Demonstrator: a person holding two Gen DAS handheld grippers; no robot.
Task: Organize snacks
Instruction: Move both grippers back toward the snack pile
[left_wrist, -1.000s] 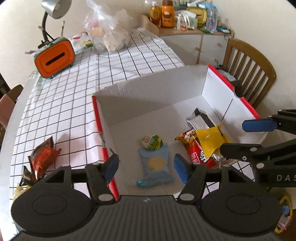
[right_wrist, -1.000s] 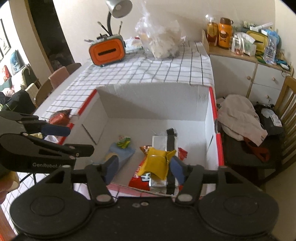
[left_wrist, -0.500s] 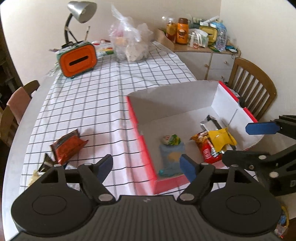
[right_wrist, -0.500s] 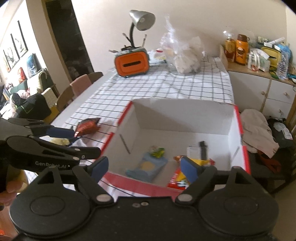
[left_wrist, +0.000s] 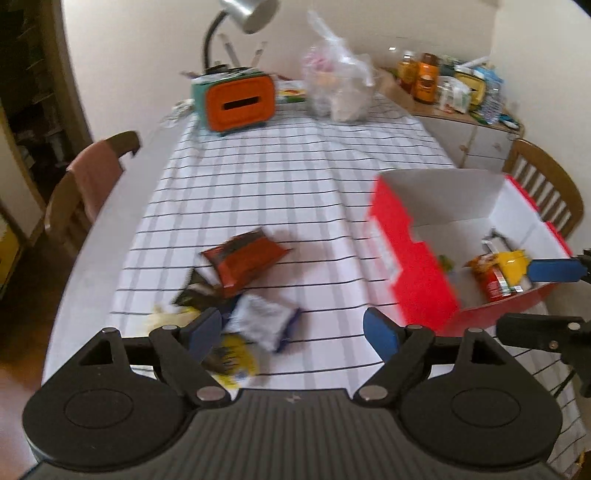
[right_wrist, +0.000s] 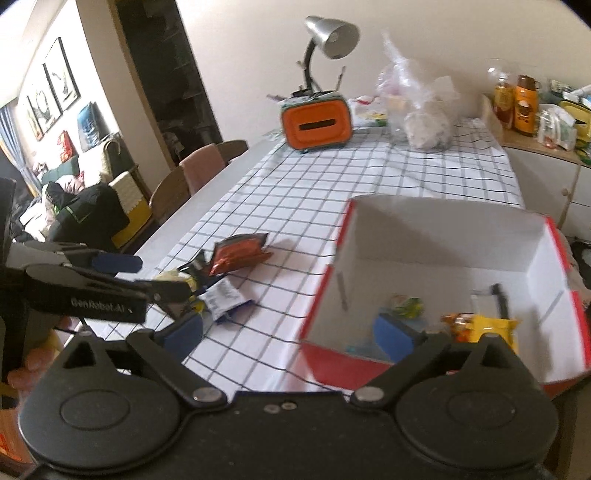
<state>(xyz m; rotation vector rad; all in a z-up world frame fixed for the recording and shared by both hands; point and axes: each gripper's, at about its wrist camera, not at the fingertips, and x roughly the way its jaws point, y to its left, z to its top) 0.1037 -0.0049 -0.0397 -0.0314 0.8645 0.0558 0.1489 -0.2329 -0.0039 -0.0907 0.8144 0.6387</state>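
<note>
A red and white cardboard box (left_wrist: 406, 258) (right_wrist: 436, 229) stands on the checked tablecloth and holds several snack packs, among them a red and yellow pack (left_wrist: 498, 273) and a blue pack (right_wrist: 391, 328). Loose snacks lie left of it: an orange-red pack (left_wrist: 243, 258) (right_wrist: 240, 251), a white and blue pack (left_wrist: 262, 321) (right_wrist: 225, 299), a dark pack (left_wrist: 195, 291) and a yellow pack (left_wrist: 232, 358). My left gripper (left_wrist: 293, 332) is open and empty above the loose packs. My right gripper (right_wrist: 288, 336) is open and empty at the box's near left corner.
An orange tissue box (left_wrist: 240, 103) (right_wrist: 316, 125) with a desk lamp (right_wrist: 328, 37) and a clear plastic bag (left_wrist: 340, 92) stand at the table's far end. Chairs stand on the left (left_wrist: 96, 177) and right (left_wrist: 543, 192). A cluttered sideboard (right_wrist: 535, 118) is at the far right.
Both grippers have pulled back from the box and swung left. The loose snacks on the cloth have come into the left gripper's view between its fingers. Both stay open and empty.
</note>
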